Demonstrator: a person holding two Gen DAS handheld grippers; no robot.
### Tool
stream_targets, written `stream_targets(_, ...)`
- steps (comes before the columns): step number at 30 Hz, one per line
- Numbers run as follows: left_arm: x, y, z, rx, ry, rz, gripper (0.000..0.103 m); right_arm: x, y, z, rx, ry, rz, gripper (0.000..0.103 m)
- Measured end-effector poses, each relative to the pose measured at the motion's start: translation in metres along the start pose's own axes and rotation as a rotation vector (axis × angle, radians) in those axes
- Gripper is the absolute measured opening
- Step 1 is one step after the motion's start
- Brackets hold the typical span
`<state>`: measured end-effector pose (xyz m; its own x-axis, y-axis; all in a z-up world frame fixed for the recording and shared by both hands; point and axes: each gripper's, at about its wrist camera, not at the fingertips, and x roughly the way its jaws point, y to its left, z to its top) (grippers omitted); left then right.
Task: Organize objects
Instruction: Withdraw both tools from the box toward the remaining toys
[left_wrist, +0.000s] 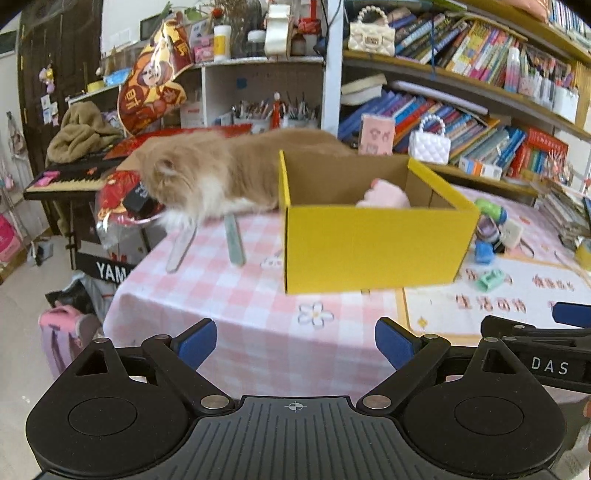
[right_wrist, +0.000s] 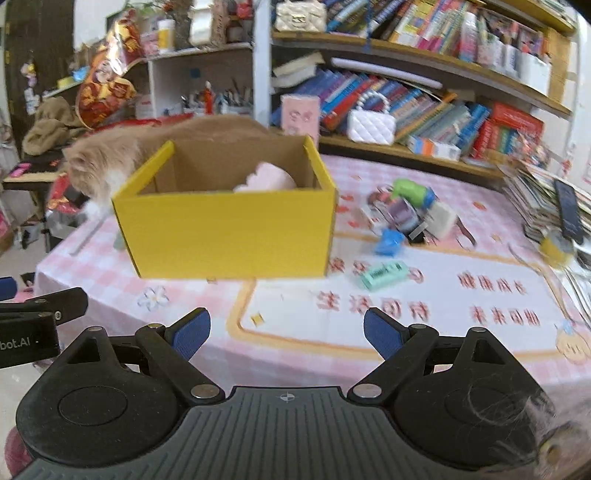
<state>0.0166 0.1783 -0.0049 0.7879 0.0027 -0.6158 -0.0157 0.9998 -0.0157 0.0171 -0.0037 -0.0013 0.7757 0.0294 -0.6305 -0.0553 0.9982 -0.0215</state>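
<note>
A yellow cardboard box stands open on the pink checked tablecloth. A pale pink soft thing lies inside it. To the box's right lie small loose items: a mint green piece, a blue piece, a green and blue toy and a purple tape roll. My left gripper is open over the table's near edge, nothing between its fingers. My right gripper is open too, empty, in front of the box.
An orange and white cat lies behind the box, its head over the table's left edge. Two flat strips lie near it. Bookshelves fill the back. A keyboard stands at left. Stacked books and a phone lie at far right.
</note>
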Motion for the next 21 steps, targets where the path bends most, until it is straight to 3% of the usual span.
stream_targets(9,-0.001,-0.017,-0.012,0.062,0.020,-0.013,0.095,-0.010,-0.017,-0.019,0.042,0.049,-0.074,0.090)
stream_targets(21,0.013,-0.067,-0.008,0.135,0.040,-0.140,0.095,-0.013,-0.062,-0.028,0.120,0.076,-0.183,0.090)
